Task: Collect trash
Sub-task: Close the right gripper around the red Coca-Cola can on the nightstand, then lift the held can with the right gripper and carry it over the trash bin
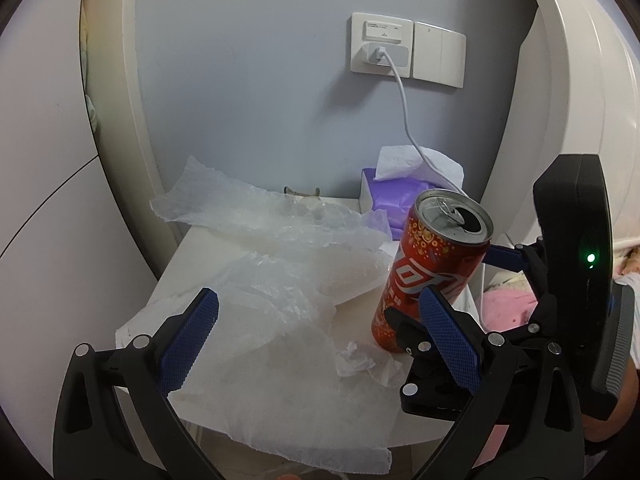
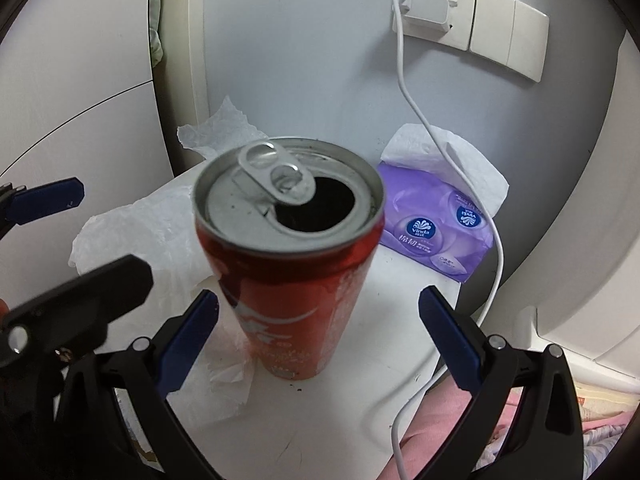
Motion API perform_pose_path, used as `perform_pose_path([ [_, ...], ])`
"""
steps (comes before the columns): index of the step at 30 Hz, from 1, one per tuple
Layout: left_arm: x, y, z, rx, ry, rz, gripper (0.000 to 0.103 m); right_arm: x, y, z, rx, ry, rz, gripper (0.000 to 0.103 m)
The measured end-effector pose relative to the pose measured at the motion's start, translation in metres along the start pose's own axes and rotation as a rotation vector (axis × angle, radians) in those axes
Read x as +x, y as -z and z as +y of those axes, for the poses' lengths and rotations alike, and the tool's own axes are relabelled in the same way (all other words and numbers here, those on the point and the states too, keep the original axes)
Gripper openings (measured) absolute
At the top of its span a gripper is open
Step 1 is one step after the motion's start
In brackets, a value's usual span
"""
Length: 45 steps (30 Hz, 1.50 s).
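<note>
Can [image 2: 288,256], red, opened, stands upright on the white surface [image 2: 352,412], w/ its base on the edge of a crumpled tissue [image 2: 224,384]. Right tool [image 2: 318,336] is spread wide, fingers either side of the can's lower body, not touching yet. Left tool [image 1: 318,336] also spread, empty, hovering over the thin plastic wrap [image 1: 280,264] & tissue sheets on the left of the surface.

Step in hand looks like the can grab. Tips:
- Centre the can btw the pads before closing; it sits nearer the left finger [image 2: 188,344], so nudge the tool left a bit.
- Squeeze mid-body, not the rim; thin can probably dents easily, go gentle.
- Keep it upright on lift, mouth is open & may hold dregs.
- Watch the white charger cable [image 2: 496,272] trailing close on the right, don't snag it.
- Purple tissue pack [image 2: 432,236] behind isn't trash, prob leave it.
</note>
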State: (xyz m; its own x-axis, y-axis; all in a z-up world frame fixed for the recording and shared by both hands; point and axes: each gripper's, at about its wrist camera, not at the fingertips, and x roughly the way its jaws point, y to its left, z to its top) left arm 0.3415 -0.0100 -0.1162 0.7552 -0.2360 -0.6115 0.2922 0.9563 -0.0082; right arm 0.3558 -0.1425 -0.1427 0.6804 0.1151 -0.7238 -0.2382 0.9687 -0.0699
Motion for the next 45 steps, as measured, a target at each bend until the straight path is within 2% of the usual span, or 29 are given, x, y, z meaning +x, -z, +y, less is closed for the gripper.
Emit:
perform_pose_path([
  [25, 0.011, 0.010, 0.022, -0.056, -0.018, 0.002, 0.097, 0.026, -0.005, 0.017, 0.021, -0.027, -0.020, 0.097],
  [26, 0.011, 0.011, 0.023, -0.059, -0.018, 0.002, 0.097, 0.028, -0.006, 0.018, 0.019, -0.028, -0.020, 0.096],
  [27, 0.011, 0.012, 0.024, -0.063, -0.016, 0.002, 0.097, 0.028, -0.006, 0.019, 0.016, -0.029, -0.019, 0.085],
  [29, 0.011, 0.012, 0.025, -0.066, -0.014, 0.002, 0.097, 0.032, -0.006, 0.021, 0.013, -0.040, -0.005, 0.072],
  [33, 0.012, 0.014, 0.028, -0.069, -0.018, 0.000, 0.097, 0.035, -0.005, 0.024, 0.014, -0.040, -0.003, 0.071],
  [38, 0.012, 0.015, 0.032, -0.076, -0.024, 0.001, 0.097, 0.033, -0.004, 0.023, 0.019, -0.048, -0.004, 0.054],
  [45, 0.002, 0.014, 0.026, -0.066, -0.027, -0.008, 0.097, 0.026, -0.005, 0.024, 0.011, -0.061, -0.015, 0.054],
])
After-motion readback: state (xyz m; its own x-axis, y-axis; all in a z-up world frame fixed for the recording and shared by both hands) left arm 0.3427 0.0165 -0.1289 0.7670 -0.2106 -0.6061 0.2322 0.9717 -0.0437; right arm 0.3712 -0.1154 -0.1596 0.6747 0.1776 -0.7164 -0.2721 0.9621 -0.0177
